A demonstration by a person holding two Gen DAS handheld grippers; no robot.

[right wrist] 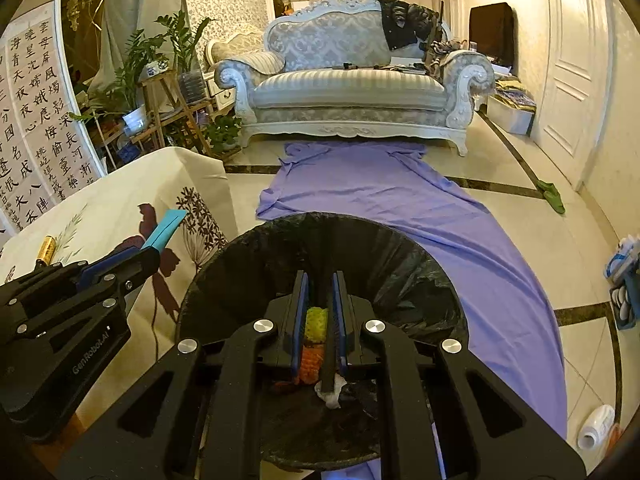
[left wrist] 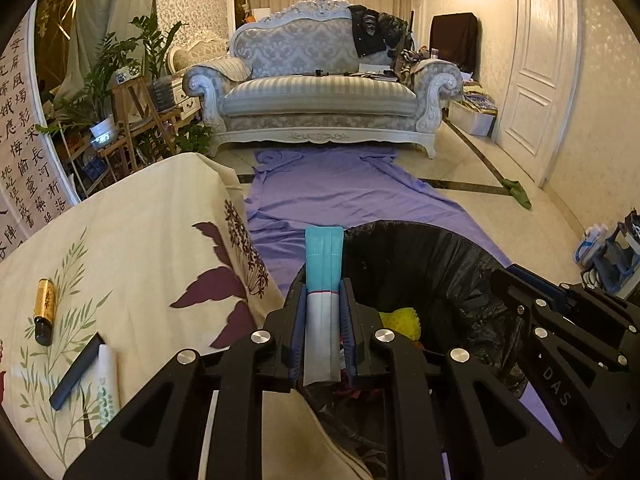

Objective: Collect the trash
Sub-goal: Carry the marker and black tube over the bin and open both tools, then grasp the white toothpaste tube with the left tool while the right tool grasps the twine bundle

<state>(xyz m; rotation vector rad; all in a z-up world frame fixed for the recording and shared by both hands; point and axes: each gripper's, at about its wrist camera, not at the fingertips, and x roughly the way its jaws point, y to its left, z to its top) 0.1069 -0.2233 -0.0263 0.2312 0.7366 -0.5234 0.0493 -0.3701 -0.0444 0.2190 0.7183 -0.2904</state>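
Face mask [left wrist: 323, 280] clamped in left gripper [left wrist: 323, 300] at bin [left wrist: 472, 280] rim, right gripper [right wrist: 320, 300] over bin.

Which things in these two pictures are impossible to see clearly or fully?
- Bin bottom: right wrist view, the right gripper covers it.
- Right gripper's load: a thin dark strip between its fingers; whether gripped is unclear.
- Packet print: left wrist view, too small; the left gripper covers its sides.
- Gold tube label: too small.
- White bottle: cut off by the lens edge.
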